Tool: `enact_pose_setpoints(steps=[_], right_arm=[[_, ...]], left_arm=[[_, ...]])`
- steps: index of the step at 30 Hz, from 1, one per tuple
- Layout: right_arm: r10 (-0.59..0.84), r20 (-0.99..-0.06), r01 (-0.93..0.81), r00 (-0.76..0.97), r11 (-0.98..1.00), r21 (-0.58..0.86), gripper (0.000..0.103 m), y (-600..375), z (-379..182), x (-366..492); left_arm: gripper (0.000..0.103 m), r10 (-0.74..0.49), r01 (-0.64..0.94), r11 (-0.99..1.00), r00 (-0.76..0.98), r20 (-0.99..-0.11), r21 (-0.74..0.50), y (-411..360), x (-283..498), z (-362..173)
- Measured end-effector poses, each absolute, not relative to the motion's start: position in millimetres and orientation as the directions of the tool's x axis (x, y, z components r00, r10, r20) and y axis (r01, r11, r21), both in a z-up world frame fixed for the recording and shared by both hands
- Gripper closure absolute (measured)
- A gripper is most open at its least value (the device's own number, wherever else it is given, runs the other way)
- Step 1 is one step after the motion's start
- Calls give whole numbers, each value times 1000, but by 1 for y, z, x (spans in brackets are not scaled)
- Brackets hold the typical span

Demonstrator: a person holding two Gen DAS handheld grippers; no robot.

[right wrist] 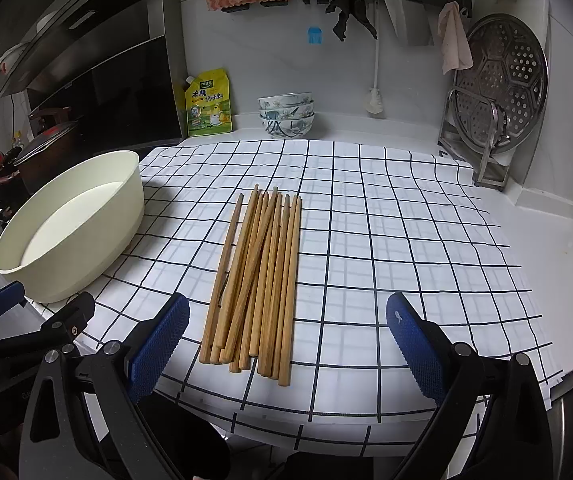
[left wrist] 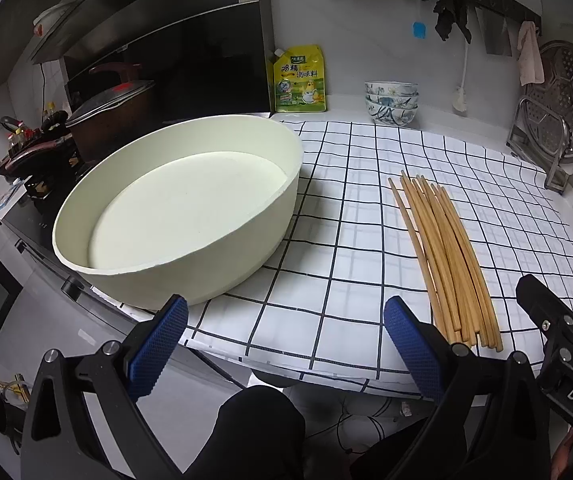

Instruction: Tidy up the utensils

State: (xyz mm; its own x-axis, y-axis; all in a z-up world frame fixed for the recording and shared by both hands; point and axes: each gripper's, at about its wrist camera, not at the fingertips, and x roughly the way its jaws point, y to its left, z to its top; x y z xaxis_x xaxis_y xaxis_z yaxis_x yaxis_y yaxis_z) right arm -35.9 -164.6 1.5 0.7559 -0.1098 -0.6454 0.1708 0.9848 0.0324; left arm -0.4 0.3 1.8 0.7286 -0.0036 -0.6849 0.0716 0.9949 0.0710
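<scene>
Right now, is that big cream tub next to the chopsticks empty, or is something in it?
Empty. Both views look down into the cream tub and show only its bare, pale floor; the chopsticks all lie outside on the checked cloth.

Pot [left wrist: 106,116] half behind the cream basin [left wrist: 246,128]; pouch [right wrist: 209,104] lettering too small to read.

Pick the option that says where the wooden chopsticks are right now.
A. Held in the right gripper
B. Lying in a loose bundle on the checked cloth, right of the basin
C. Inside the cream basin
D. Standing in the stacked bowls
B: the chopsticks lie side by side on the checked cloth, apart from the empty cream basin; the right gripper is open with nothing held.
</scene>
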Motion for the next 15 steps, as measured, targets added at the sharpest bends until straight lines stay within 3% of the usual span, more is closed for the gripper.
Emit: enact_pose_setpoints(steps=[15], right_arm=[[-110,-643,171,758,985,33,9,-165,4,-36]], left_arm=[[6,-3,65,996,737,-675,66,1,-1,4]])
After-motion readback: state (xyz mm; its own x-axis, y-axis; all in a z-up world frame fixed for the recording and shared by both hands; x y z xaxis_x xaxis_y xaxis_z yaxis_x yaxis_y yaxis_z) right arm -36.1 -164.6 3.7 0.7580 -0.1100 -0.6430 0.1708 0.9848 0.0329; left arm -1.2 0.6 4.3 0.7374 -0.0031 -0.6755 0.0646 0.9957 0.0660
